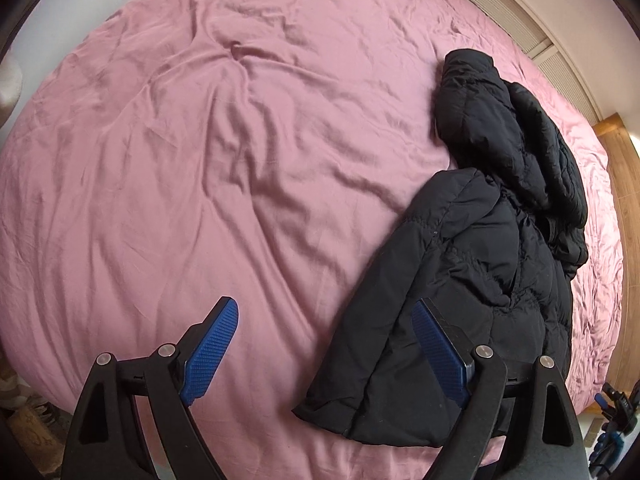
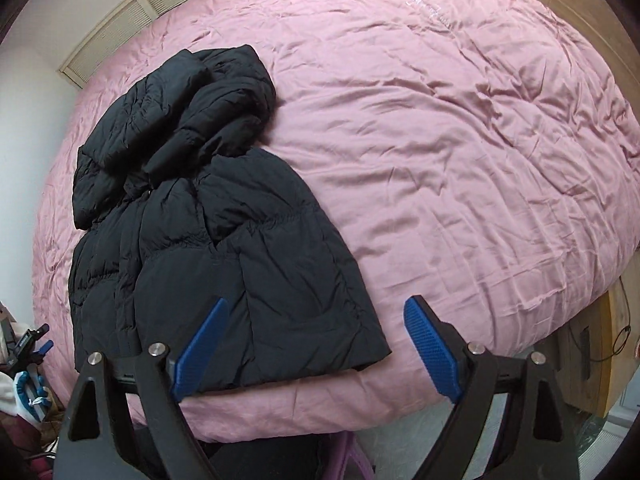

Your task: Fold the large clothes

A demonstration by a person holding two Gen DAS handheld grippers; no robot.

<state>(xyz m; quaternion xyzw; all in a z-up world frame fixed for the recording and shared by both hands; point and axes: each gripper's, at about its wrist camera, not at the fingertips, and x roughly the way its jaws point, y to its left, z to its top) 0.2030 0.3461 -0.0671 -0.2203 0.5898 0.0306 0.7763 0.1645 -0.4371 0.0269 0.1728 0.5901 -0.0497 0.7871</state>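
Note:
A black puffer jacket (image 1: 480, 264) lies crumpled lengthwise on the pink bed sheet (image 1: 200, 160), hood (image 1: 480, 96) at the far end and hem near the front edge. My left gripper (image 1: 324, 320) is open and empty, held above the jacket's near left hem. In the right wrist view the jacket (image 2: 224, 240) lies at the left on the sheet (image 2: 460, 140). My right gripper (image 2: 316, 320) is open and empty above the jacket's near right corner.
The bed's front edge (image 2: 300, 412) runs just below the jacket's hem. A wooden bed frame (image 1: 624, 184) and slatted wall panel (image 1: 520, 12) border the far side. Clutter and another gripper tool (image 2: 28, 344) sit on the floor at the left.

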